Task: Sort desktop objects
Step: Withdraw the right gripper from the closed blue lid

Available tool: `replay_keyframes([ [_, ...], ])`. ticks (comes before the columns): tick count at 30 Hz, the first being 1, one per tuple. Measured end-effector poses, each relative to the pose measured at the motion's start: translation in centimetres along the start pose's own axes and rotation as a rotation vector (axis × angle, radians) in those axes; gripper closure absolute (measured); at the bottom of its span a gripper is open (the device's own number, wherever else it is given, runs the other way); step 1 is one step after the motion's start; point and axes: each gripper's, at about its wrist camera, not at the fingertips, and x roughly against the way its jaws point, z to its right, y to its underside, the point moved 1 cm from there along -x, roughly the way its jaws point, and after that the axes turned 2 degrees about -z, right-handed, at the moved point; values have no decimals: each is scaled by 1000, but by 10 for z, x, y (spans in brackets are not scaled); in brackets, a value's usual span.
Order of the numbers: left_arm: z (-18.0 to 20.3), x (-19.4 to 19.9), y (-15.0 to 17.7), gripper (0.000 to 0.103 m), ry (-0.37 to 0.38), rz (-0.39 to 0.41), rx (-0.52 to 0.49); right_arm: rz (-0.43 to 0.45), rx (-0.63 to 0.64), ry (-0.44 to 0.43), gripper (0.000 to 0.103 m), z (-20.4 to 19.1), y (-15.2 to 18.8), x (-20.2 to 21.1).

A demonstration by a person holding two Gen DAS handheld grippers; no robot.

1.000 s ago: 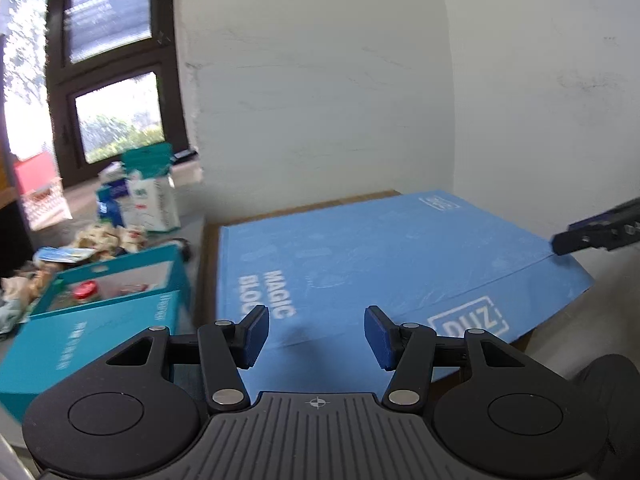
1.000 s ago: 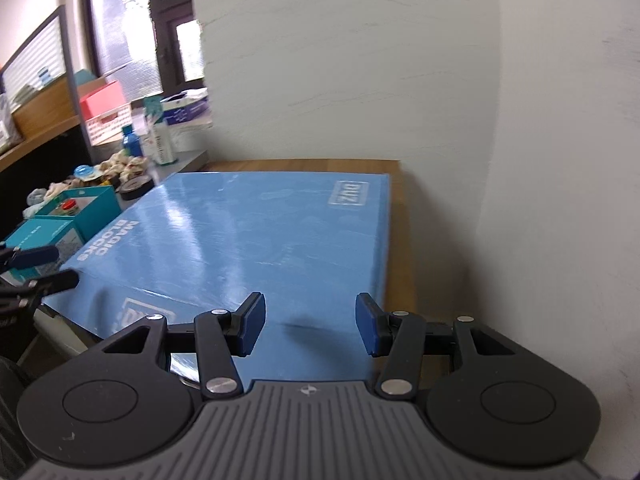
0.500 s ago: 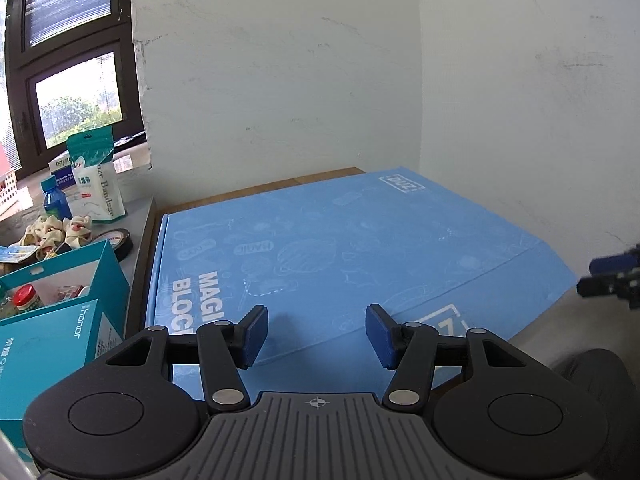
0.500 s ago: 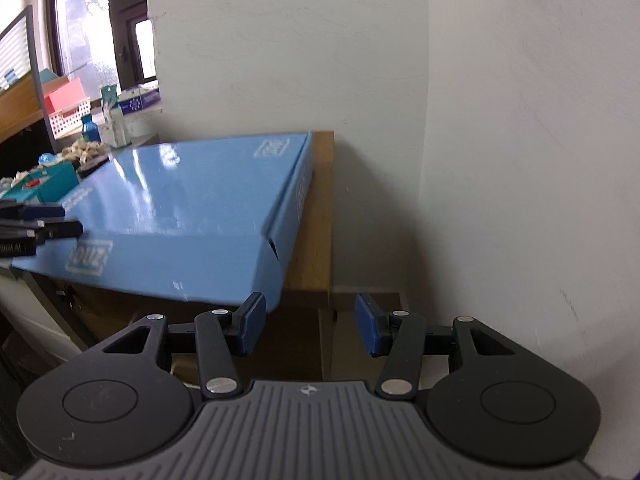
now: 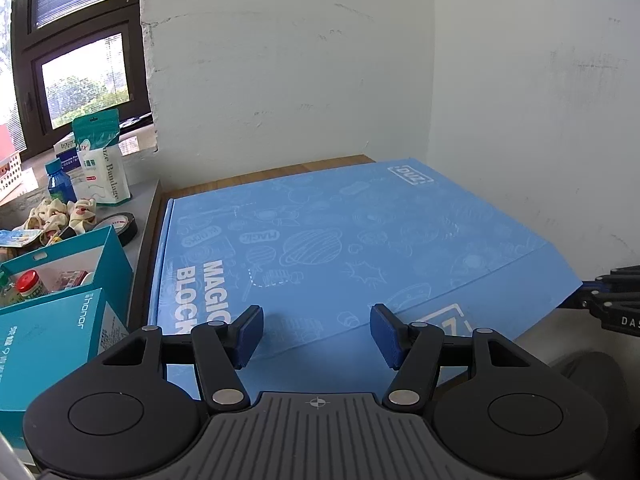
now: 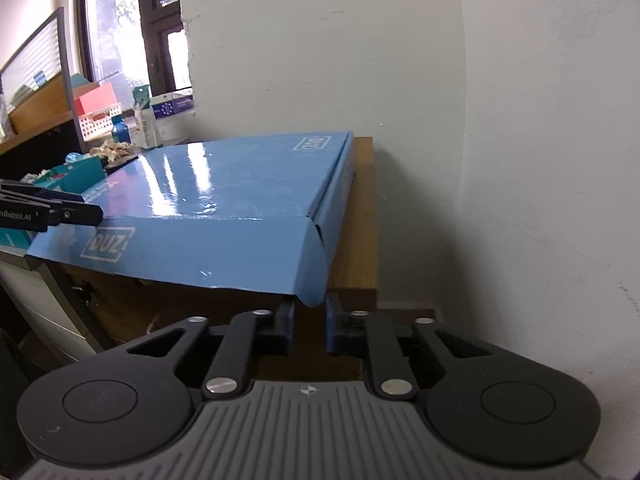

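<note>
A large flat blue box (image 5: 344, 248) printed "MAGIC BLOCK" and "DUZ" lies on the wooden desk and overhangs its near edge. My left gripper (image 5: 316, 334) is open and empty, hovering over the box's near edge. My right gripper (image 6: 309, 326) has its jaws closed in on the lower right corner of the box's front flap (image 6: 308, 280), which sits between the blue pads. The right gripper also shows at the right edge of the left wrist view (image 5: 612, 300), and the left gripper at the left of the right wrist view (image 6: 48, 210).
An open teal carton (image 5: 60, 292) holding small bottles stands left of the box. Behind it are a black tape roll (image 5: 120, 226), wrapped sweets (image 5: 60, 216), a blue bottle (image 5: 60, 182) and a bandage pouch (image 5: 102, 160). White walls close off the back and right.
My right gripper has dropped to the box's front right corner and closed from wide open onto the flap. My left gripper has stayed open above the box's near edge.
</note>
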Motion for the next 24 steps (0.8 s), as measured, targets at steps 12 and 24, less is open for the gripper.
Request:
replay_keyframes([
  [12,4,0,5,40,-3,8,-29,-41,-8,-8,92,-4,-8,2],
  [24,8,24,26,40,-41,108,-7,-27,-9,10,90,-3,-7,23],
])
